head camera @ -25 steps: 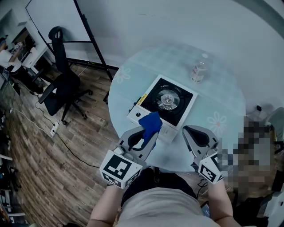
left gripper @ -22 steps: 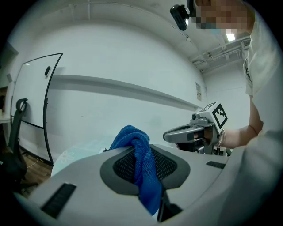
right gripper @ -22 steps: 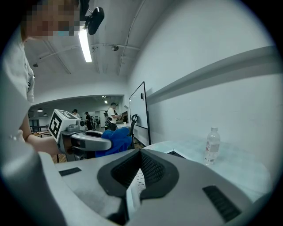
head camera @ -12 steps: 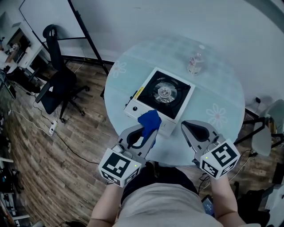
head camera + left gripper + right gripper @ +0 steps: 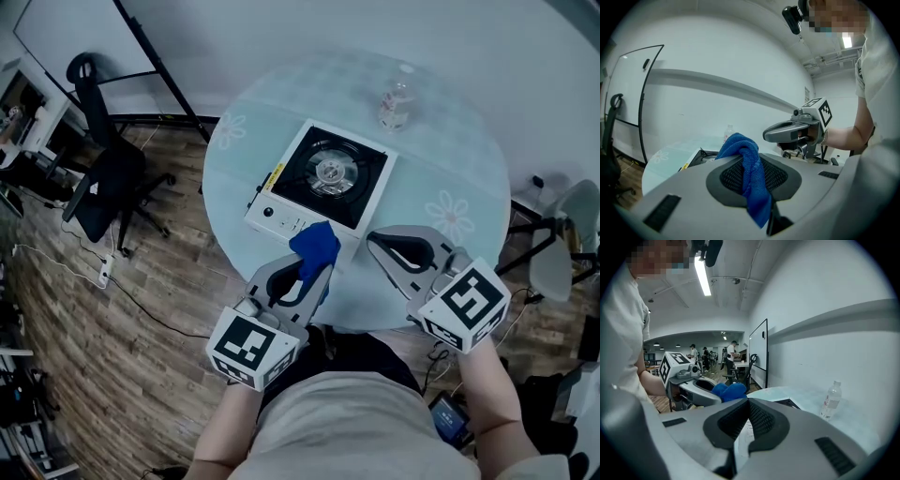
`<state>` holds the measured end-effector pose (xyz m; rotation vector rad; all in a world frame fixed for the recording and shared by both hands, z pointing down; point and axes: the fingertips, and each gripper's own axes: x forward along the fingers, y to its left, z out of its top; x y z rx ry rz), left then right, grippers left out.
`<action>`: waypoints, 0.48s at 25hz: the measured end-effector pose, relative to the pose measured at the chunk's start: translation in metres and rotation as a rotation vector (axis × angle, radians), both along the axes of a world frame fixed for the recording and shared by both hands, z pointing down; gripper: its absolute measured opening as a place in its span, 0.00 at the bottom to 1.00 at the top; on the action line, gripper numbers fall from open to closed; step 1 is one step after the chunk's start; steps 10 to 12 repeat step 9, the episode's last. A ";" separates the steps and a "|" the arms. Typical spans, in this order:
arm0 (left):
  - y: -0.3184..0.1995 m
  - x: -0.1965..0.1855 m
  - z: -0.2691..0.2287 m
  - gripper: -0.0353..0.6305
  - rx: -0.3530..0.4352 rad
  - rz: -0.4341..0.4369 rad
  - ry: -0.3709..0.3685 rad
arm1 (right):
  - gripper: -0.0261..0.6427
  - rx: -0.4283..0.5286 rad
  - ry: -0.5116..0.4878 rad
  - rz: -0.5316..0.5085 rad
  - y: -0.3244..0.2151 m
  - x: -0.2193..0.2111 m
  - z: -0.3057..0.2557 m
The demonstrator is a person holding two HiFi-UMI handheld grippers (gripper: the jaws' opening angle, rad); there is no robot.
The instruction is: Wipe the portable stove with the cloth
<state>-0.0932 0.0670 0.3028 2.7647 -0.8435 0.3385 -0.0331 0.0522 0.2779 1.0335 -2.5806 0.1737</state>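
White-and-black portable stove (image 5: 323, 178) lies just ahead of the left claw (image 5: 312, 270), which is clenched on a blue terry cloth (image 5: 316, 244). Press the cloth flat and sweep evenly. The right claw (image 5: 377, 240) is clenched and empty.

The right hand-held gripper (image 5: 373, 238) now lies turned to its left. A second ago its jaws pointed straight away from the person; now they point across the surface (image 5: 441, 169) at the blue cloth (image 5: 316, 246). Its tips are closer to the cloth and sit just beside the near corner of the portable stove (image 5: 319, 183). Its marker cube (image 5: 466, 298) is rolled so that a larger face looks up. The head view itself aims slightly more to the right.
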 end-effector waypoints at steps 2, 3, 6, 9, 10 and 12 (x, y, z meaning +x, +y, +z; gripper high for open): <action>0.002 0.004 0.000 0.18 0.003 0.010 -0.006 | 0.07 -0.002 -0.002 0.004 0.000 0.001 0.001; 0.002 0.005 0.000 0.18 0.004 0.012 -0.006 | 0.07 -0.002 -0.003 0.006 0.000 0.002 0.001; 0.000 0.007 -0.001 0.18 0.004 0.006 -0.002 | 0.07 -0.007 0.004 0.000 -0.001 0.005 0.004; -0.001 0.010 0.001 0.18 -0.004 -0.001 0.004 | 0.07 -0.024 0.016 -0.012 -0.001 0.009 0.011; -0.001 0.010 0.001 0.18 -0.004 -0.001 0.004 | 0.07 -0.024 0.016 -0.012 -0.001 0.009 0.011; -0.001 0.010 0.001 0.18 -0.004 -0.001 0.004 | 0.07 -0.024 0.016 -0.012 -0.001 0.009 0.011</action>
